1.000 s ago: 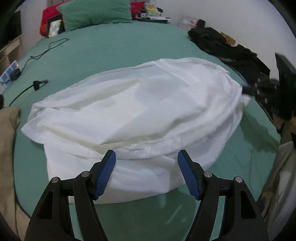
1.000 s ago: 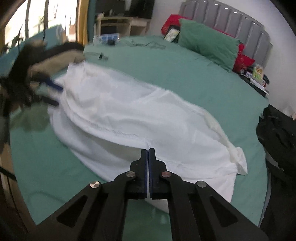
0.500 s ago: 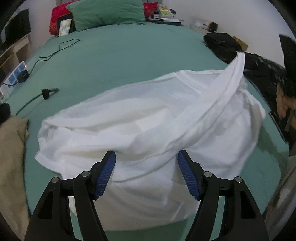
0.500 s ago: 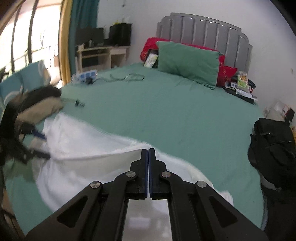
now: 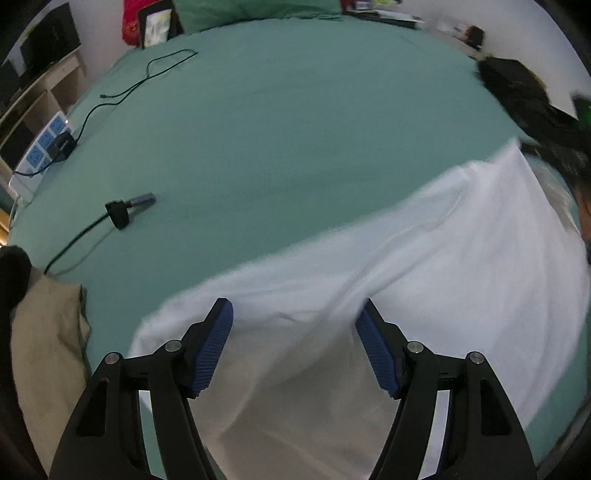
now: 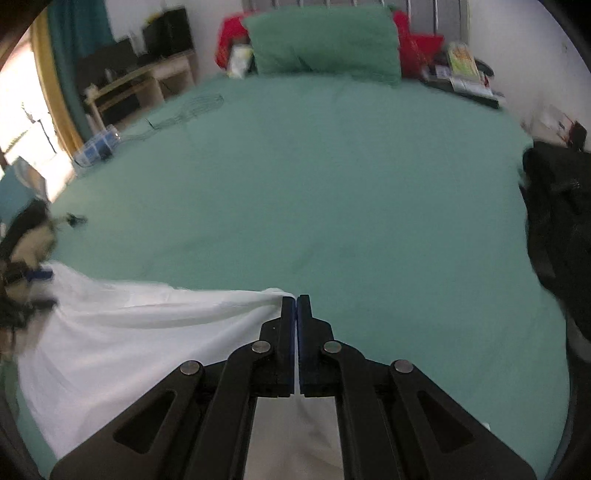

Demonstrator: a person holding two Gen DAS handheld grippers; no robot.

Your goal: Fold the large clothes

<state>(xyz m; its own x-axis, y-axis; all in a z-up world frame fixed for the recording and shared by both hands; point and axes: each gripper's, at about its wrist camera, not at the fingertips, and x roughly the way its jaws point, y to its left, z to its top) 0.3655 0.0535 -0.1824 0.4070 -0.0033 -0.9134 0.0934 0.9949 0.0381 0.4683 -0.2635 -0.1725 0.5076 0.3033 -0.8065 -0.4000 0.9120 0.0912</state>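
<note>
1 white garment (image 6: 122, 332) on green bed (image 6: 332, 184), R gripper (image 6: 296, 306) clamping its edge, L gripper (image 5: 293, 317) agape

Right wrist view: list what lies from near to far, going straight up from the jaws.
Shut right gripper pinching the white cloth garment → bare green bedsheet → green pillow → grey slatted headboard.

Left black plastic two-finger tool (image 5: 293, 347): angular linkage arms with triangular cut-outs, round silver pivot screws, two per side. Fingertips (image 5: 214, 350) faced with ribbed blue pads.

Right black plastic two-finger tool (image 6: 296, 306): same build, same silver screws, thin blue pad edges visible along inner faces. No cables, sleeves or markings visible.
</note>
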